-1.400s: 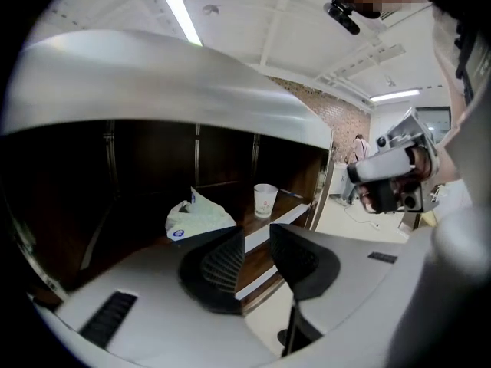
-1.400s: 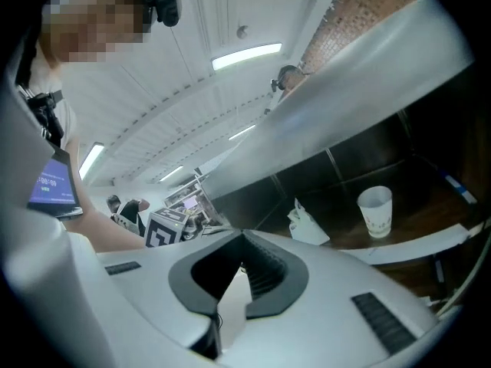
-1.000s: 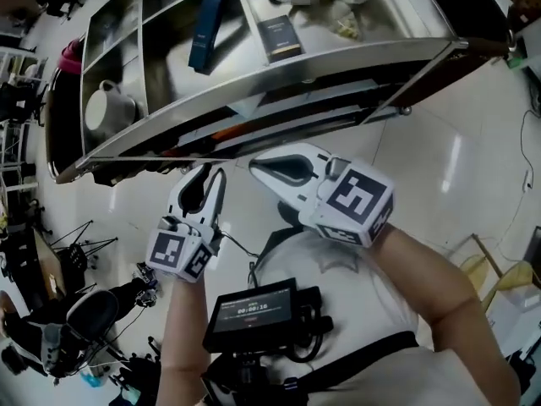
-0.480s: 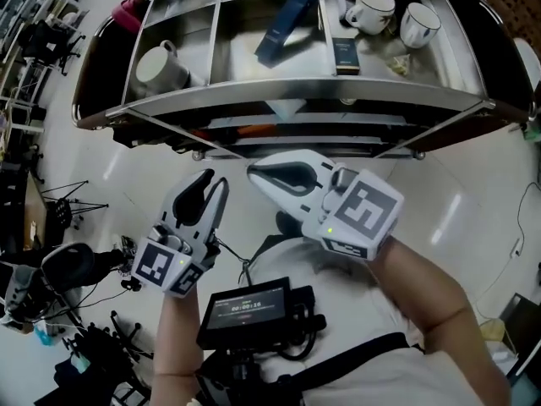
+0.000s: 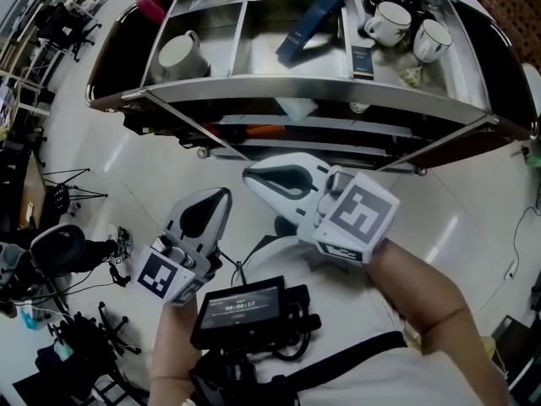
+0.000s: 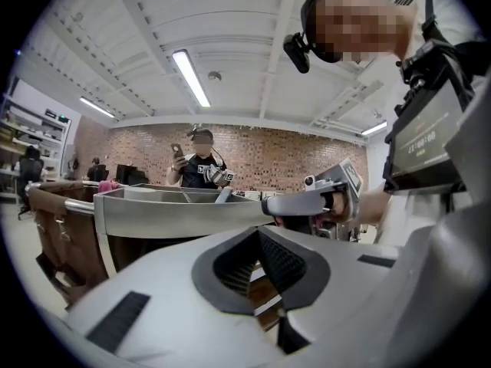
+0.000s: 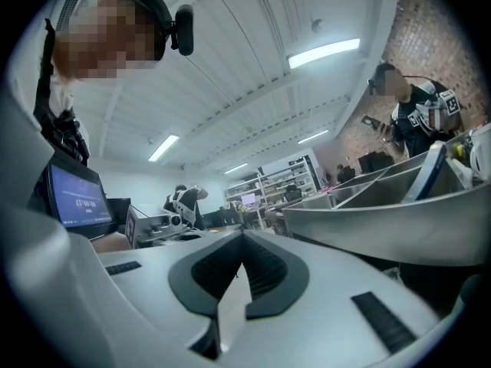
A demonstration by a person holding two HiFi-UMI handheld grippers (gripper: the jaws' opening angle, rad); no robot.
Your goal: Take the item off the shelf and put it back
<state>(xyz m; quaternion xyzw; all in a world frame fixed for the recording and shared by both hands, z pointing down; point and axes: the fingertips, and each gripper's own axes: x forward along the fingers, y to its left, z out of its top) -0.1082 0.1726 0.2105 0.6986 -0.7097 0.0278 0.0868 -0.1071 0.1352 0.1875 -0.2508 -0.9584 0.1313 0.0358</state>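
- Both claws are shut with nothing in them: left claw [image 5: 218, 198] and right claw [image 5: 251, 174] hang on the near side of the shelf [image 5: 338, 91].
- My guess for the item is the blue box [image 5: 309, 24] leaning in the middle compartment. Open up before reaching in and grab it mid-body.

Monitor [image 5: 241, 304], 6 o'clock in head view: timer reads roughly 00:00:17; small line above illegible. Same screen in both gripper views: digits too blurred. Dark box [image 5: 362, 61] on shelf [image 5: 304, 87], 1 o'clock: print unreadable.

Bright ceiling strip lights [image 6: 188, 75], heavy fisheye distortion at edges
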